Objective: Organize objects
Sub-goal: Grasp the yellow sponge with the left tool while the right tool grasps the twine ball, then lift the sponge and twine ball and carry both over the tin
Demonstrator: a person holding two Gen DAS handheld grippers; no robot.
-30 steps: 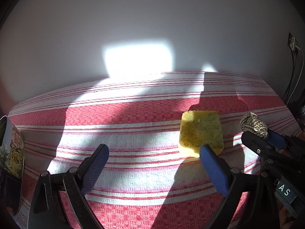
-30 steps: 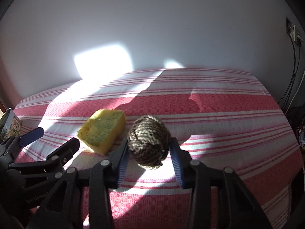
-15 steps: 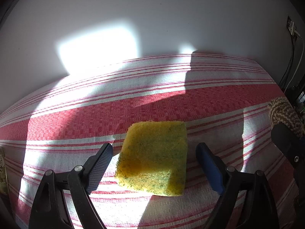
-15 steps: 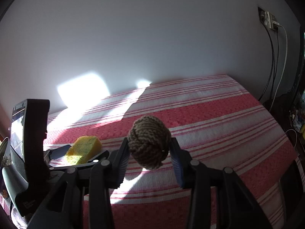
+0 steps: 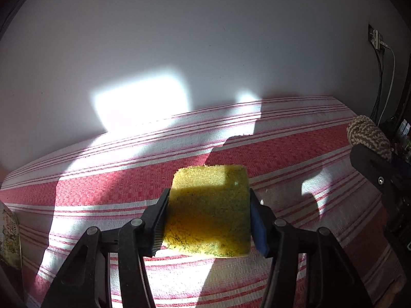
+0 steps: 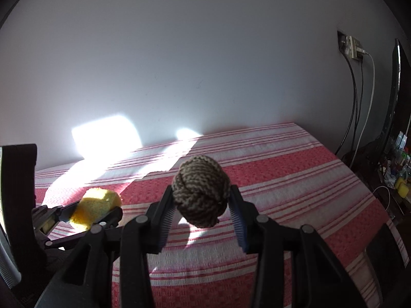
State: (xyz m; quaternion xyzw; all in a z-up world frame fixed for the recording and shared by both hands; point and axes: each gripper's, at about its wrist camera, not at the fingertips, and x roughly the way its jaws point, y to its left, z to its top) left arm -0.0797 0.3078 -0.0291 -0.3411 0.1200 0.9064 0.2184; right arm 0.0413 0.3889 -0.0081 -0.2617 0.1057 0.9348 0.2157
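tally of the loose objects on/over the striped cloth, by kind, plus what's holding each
Sponge, yellow: 1, the sponge, between the pads of the left gripper, whose jaws have just been closing.
Rope knot ball, brown and tan: 1, the rope ball, clamped in the right gripper.
Total: 2 objects, both over the striped cloth.

Hard, low sunlight came from behind the cameras, throwing a bright patch (image 5: 140, 97) on the white wall (image 5: 205, 38) and glaring bands across the striped cloth (image 5: 102, 187), where the whites burned out. Sharp, dark shadows of the tongs and arms cut over the cloth, and shade covered most of the yellow sponge (image 5: 209, 210). The knitted ball (image 6: 201, 191) sat half lit, half dark. Both fisheye views bent the far edge of the cloth into a curve, with black corners. Nothing looked blurred.
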